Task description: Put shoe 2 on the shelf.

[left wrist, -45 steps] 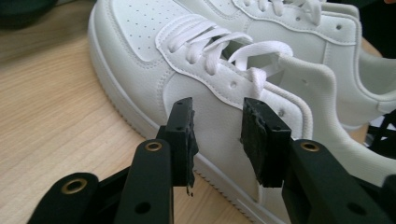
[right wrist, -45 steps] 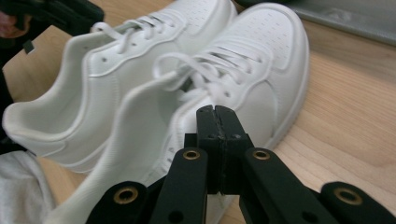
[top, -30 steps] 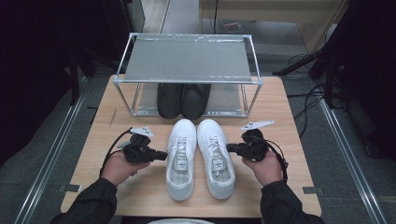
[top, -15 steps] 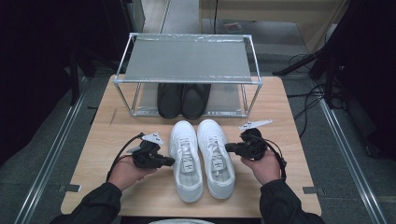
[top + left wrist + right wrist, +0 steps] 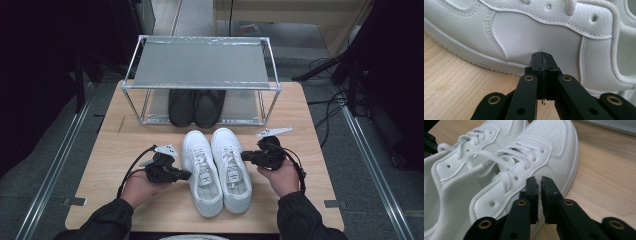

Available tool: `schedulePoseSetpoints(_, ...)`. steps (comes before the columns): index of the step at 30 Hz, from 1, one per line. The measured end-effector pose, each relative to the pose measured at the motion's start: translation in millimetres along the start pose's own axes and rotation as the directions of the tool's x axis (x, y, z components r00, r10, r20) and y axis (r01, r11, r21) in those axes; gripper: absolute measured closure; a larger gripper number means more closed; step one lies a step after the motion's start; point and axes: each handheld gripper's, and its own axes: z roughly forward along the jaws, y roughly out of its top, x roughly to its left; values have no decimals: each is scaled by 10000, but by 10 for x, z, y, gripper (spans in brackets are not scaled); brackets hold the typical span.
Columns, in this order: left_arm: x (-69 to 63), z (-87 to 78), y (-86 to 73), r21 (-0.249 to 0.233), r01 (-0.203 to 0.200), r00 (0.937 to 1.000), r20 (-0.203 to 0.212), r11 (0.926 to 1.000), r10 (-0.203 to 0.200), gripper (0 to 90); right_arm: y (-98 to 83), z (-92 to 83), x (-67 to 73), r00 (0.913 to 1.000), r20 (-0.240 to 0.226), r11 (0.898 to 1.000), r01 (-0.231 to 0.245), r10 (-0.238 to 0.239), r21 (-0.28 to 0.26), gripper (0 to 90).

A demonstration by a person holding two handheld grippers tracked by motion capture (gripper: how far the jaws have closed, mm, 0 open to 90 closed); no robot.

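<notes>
High view first: left gripper has its jaws pressed together with nothing between them, tips nudging the outer side of the left white sneaker. Beside it, touching, the right white sneaker, both toes aimed at the shoe rack where black shoes sit underneath. Right gripper shows a slim gap, its jaws just opening, nothing pinched. Best play, I'd say: press evenly from both flanks so the pair slides straight.
</notes>
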Motion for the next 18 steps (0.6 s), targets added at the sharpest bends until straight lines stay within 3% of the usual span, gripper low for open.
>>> schedulePoseSetpoints(2, -15, 2, -6, -38, 12, 10000, -92, 10000, -13, 900, 11, -23, -25, 9997, -168, 9995, -199, 195, -235, 796)
schedulePoseSetpoints(4, -32, 30, -4, -114, 108, 9999, 114, 9999, -107, 899, 17, -37, -40, 9991, -244, 9986, -348, 338, -411, 796)
schedulePoseSetpoints(9, -181, 157, 35, -135, -487, 9978, 453, 9987, 493, 895, 17, -114, -71, 9981, 484, 9964, -340, 379, -780, 787)
schedulePoseSetpoints(11, -232, 205, 46, -223, -570, 9956, 728, 9981, 585, 873, 19, -172, -100, 9979, 319, 9916, -516, 557, -1182, 772)
schedulePoseSetpoints(13, -249, 204, 69, -79, -731, 9946, 735, 9973, 735, 828, 26, -203, -97, 9981, 363, 9901, -445, 498, -1329, 778)
schedulePoseSetpoints(18, -203, 132, 92, -64, -499, 9958, 763, 9987, 502, 749, 44, -244, -60, 9986, 359, 9903, -348, 399, -1349, 773)
